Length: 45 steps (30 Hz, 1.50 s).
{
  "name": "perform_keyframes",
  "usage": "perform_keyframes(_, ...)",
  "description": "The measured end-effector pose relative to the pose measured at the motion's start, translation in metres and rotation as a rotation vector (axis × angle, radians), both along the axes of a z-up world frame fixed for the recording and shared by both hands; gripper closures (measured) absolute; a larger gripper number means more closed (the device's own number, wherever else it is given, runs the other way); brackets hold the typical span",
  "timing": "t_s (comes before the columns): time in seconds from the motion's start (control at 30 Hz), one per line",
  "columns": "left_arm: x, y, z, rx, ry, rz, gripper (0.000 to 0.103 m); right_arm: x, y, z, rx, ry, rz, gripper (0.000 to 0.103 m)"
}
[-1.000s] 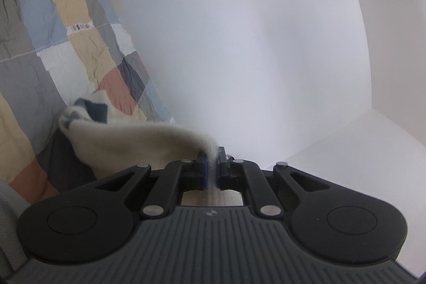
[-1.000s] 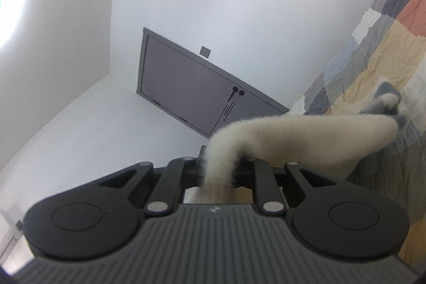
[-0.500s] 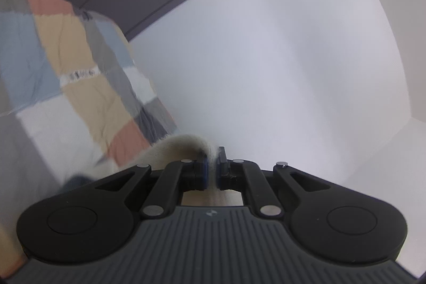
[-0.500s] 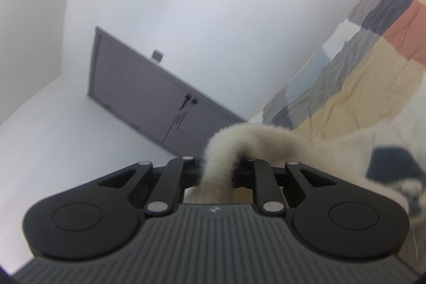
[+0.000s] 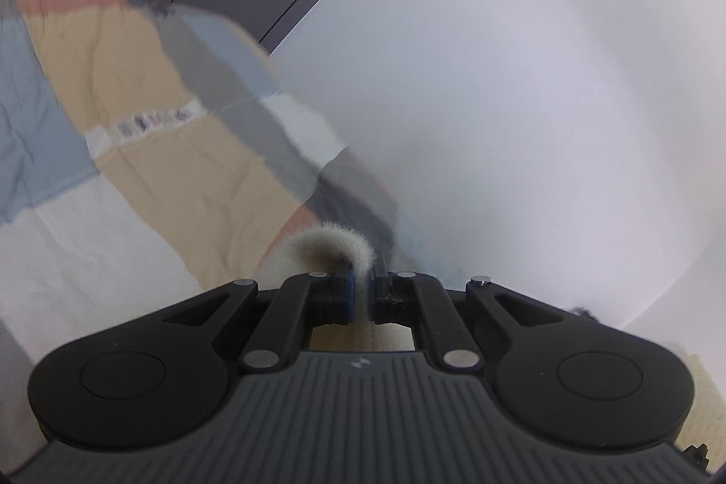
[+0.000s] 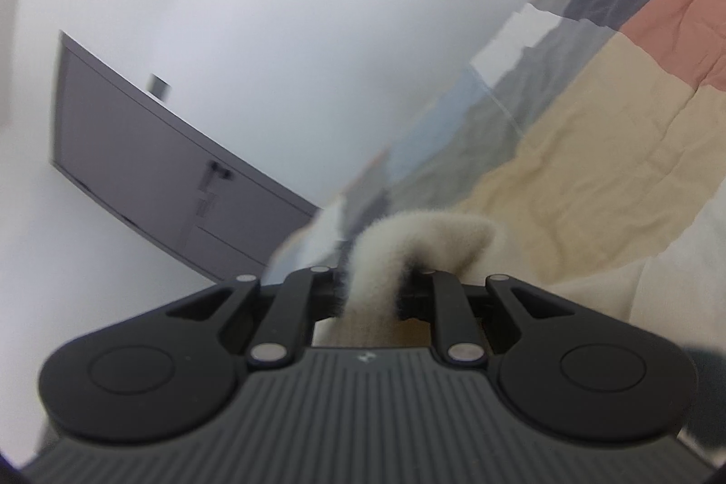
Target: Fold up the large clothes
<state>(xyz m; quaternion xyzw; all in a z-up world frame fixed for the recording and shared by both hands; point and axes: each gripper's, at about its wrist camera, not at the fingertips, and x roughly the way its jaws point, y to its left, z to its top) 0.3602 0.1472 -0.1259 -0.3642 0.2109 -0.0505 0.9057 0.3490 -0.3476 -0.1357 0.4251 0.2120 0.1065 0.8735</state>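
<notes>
- The left gripper (image 5: 360,288) is clamped on a thin edge of the cream fleece garment (image 5: 331,246), which curls up over its blue pads and trails off to the left.
- The right gripper (image 6: 374,293) pinches a thicker bunch of the same fleece (image 6: 422,232), which arches over the fingers to the right.
- The garment hangs between the two hands over the patchwork quilt (image 5: 149,148) on the bed.
- Judged step: carrying the held edge across to make a fold.
- Keep both grips tight and level so the edge stays straight.
- Hold the span taut; slack would wrinkle the fold.
- Lower both hands together before letting go.
</notes>
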Motion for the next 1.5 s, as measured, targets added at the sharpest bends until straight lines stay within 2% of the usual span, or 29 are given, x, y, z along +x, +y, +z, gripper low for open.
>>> perform_keyframes(0.2,0.047,0.003,-0.068,0.024,0.122,-0.009,0.096,0.049,-0.004,-0.066,0.003,0.144,0.0,0.085)
perform_keyframes(0.3,0.059,0.003,-0.087,0.042,0.162,-0.012,0.096,0.063,0.002,-0.084,-0.039,0.154,0.008,0.085)
perform_keyframes(0.43,0.06,0.004,-0.094,0.047,0.179,-0.022,0.095,0.07,0.009,-0.087,-0.083,0.147,0.016,0.085)
perform_keyframes(0.53,0.054,0.004,-0.085,0.052,0.172,-0.036,0.093,0.07,0.011,-0.088,-0.106,0.134,0.023,0.085)
perform_keyframes(0.57,0.052,0.003,-0.081,0.058,0.173,-0.041,0.09,0.069,0.011,-0.088,-0.104,0.129,0.024,0.085)
perform_keyframes(0.63,0.045,0.003,-0.073,0.054,0.164,-0.053,0.073,0.067,0.01,-0.086,-0.097,0.122,0.025,0.084)
perform_keyframes(0.67,0.042,0.003,-0.069,0.037,0.163,-0.06,0.048,0.066,0.011,-0.084,-0.102,0.119,0.026,0.083)
perform_keyframes(0.7,0.036,0.002,-0.064,0.017,0.153,-0.064,0.037,0.064,0.012,-0.082,-0.109,0.12,0.027,0.08)
perform_keyframes(0.77,0.024,-0.001,-0.055,-0.001,0.133,-0.083,0.037,0.059,0.017,-0.074,-0.132,0.107,0.045,0.065)
perform_keyframes(0.83,0.014,-0.007,-0.047,0.006,0.123,-0.123,0.037,0.051,0.025,-0.062,-0.164,0.071,0.067,0.034)
perform_keyframes(0.87,0.01,-0.012,-0.043,0.02,0.119,-0.154,0.037,0.045,0.028,-0.055,-0.18,0.045,0.07,0.031)
perform_keyframes(0.93,0.0,-0.022,-0.039,0.058,0.126,-0.186,0.037,0.034,0.034,-0.045,-0.206,0.01,0.085,0.03)
perform_keyframes(1.07,-0.017,-0.04,-0.038,0.118,0.149,-0.26,0.037,0.016,0.046,-0.035,-0.264,0.002,0.117,0.031)
perform_keyframes(1.13,-0.021,-0.048,-0.041,0.174,0.173,-0.279,0.037,0.01,0.056,-0.033,-0.358,0.022,0.133,0.031)
perform_keyframes(1.23,-0.022,-0.053,-0.048,0.237,0.189,-0.27,0.037,0.006,0.076,-0.035,-0.562,0.083,0.154,0.032)
perform_keyframes(1.3,-0.019,-0.055,-0.053,0.266,0.196,-0.257,0.037,0.006,0.083,-0.041,-0.645,0.106,0.163,0.032)
perform_keyframes(1.5,-0.006,-0.052,-0.058,0.316,0.193,-0.203,0.037,0.021,0.074,-0.057,-0.677,0.14,0.107,0.034)
